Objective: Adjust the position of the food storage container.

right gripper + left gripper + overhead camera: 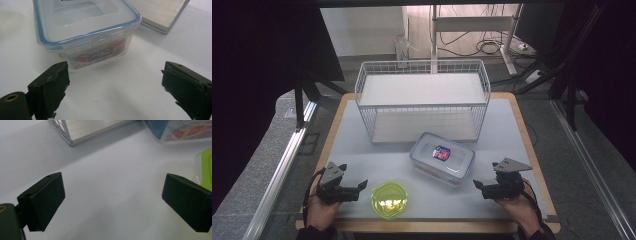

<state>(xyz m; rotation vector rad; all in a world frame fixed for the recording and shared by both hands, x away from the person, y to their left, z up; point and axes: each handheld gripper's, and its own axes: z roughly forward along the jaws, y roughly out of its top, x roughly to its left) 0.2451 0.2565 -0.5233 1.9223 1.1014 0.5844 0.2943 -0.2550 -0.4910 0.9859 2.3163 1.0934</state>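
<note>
A clear rectangular food box [442,158] with a blue-sealed lid and a colourful label stands at the middle of the table, lid on. A round yellow-green container [389,200] sits near the front edge. My left gripper [361,186] rests at the front left, open and empty, pointing toward the green container [206,167], which shows at the right edge of its view. My right gripper [478,185] rests at the front right, open and empty. The box [85,27] lies just beyond its jaws, apart from them. Both jaw pairs, left gripper [113,200] and right gripper [115,87], stand wide over bare table.
A white wire rack [422,95] with an upper shelf stands behind the box; its corner [82,130] and base board [162,12] show in the gripper views. The table [512,130] has a wooden rim. Cables and stands lie on the floor beyond.
</note>
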